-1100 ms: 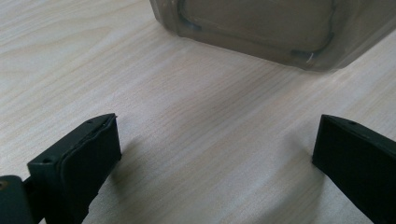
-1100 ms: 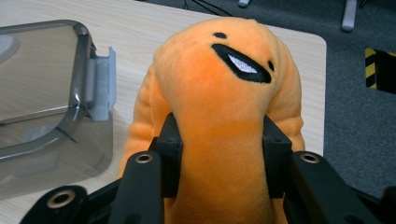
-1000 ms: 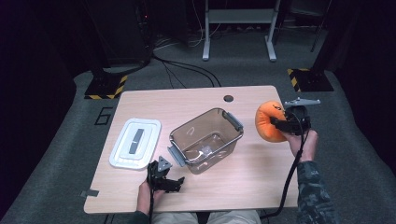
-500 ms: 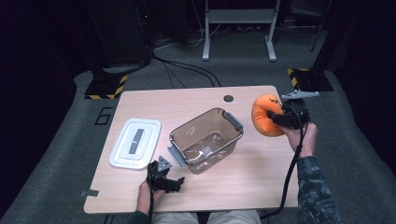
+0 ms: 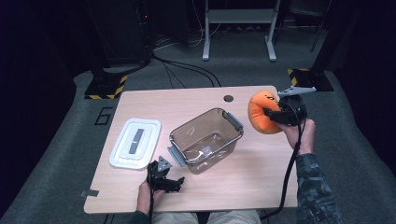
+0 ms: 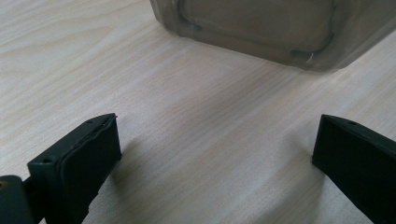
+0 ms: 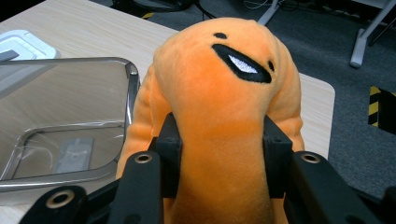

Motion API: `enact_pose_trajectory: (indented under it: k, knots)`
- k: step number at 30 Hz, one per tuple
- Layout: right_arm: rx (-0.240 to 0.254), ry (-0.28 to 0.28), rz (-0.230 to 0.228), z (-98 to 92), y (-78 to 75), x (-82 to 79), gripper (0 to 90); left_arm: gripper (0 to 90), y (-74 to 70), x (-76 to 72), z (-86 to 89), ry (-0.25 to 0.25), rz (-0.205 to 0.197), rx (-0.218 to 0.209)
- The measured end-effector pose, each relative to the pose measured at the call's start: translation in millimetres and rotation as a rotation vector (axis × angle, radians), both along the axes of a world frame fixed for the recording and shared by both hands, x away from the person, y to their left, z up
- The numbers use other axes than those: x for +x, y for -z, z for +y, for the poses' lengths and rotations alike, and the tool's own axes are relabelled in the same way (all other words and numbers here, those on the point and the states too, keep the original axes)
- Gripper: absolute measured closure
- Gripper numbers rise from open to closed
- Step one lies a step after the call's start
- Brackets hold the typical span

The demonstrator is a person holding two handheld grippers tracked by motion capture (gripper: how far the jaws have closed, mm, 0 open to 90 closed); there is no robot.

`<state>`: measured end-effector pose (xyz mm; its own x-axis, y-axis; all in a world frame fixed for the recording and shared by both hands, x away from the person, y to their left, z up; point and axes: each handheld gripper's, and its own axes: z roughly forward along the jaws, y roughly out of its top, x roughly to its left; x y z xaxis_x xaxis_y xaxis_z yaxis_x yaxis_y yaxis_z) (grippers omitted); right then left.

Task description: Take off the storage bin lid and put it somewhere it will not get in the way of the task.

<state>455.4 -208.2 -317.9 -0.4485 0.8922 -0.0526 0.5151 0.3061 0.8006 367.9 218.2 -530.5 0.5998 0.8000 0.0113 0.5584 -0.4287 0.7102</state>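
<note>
An orange plush toy (image 5: 259,113) with a black smiling mouth hangs above the table's far right corner. My right gripper (image 5: 271,113) is shut on it; in the right gripper view both pads (image 7: 170,156) dent the soft plush toy (image 7: 222,98) at its middle. A clear brownish plastic box (image 5: 206,139) with grey latches stands open in the middle of the table, to the left of the toy. My left gripper (image 5: 175,183) rests near the front edge, open, with bare wood between its fingers (image 6: 88,154). The box wall (image 6: 261,28) lies just beyond them.
A white lid (image 5: 136,142) with a grey handle lies flat left of the box. A round cable hole (image 5: 228,98) sits near the table's far edge (image 5: 187,91). Dark carpet, cables and a metal stand (image 5: 238,18) lie beyond the table.
My right gripper has lifted the orange plush toy a little higher above the table's right corner. The left gripper, box and lid have stayed put.
</note>
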Motion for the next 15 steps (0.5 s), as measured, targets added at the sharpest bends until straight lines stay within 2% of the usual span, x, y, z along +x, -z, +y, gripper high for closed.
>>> enact_pose_trajectory:
  k: [15]
  knots:
    - [-0.018, -0.065, -0.026, 18.4, -17.1, 0.9, 60.3, 0.7, 0.0, -0.1, 0.0, -0.002, 0.002, -0.002]
